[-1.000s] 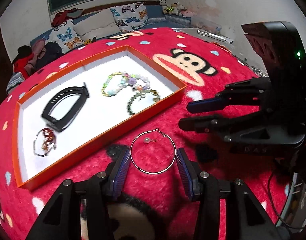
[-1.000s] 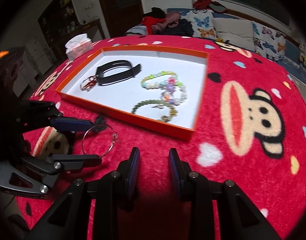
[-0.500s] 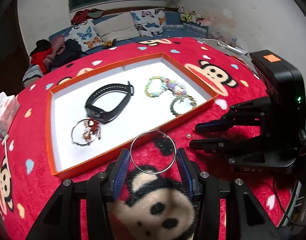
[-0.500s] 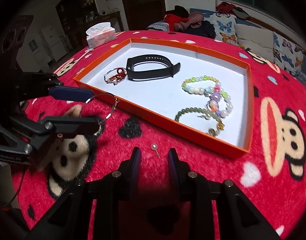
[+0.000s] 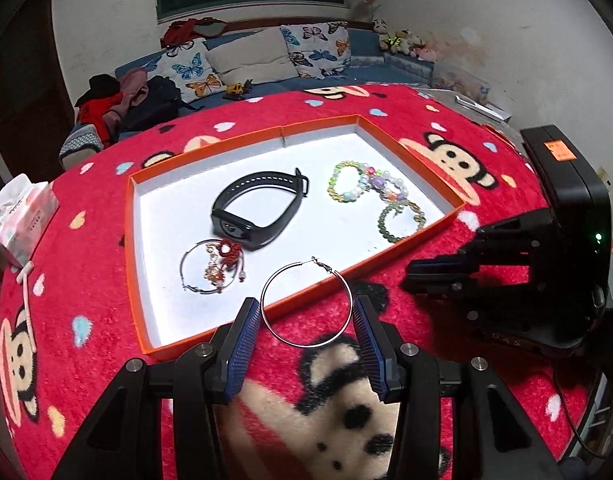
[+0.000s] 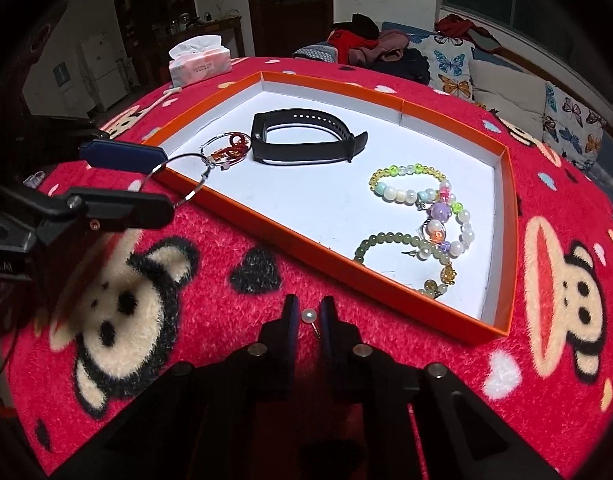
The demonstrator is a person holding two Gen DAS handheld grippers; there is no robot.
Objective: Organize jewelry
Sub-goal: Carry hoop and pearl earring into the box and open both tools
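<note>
Holding a thin silver hoop earring (image 5: 306, 304) over the orange tray's (image 5: 410, 148) near wall, left gripper (image 5: 306, 340) should clear it w/o tilting; right gripper (image 6: 309, 320), shut on a small pearl stud (image 6: 309, 315), lifts next.

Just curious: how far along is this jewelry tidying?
Mostly done: the black band, bead bracelets and a charm hoop lie in the orange tray. In hand: the left claw holds a silver hoop; the right claw pinches a pearl stud. Both remain to be placed.
</note>
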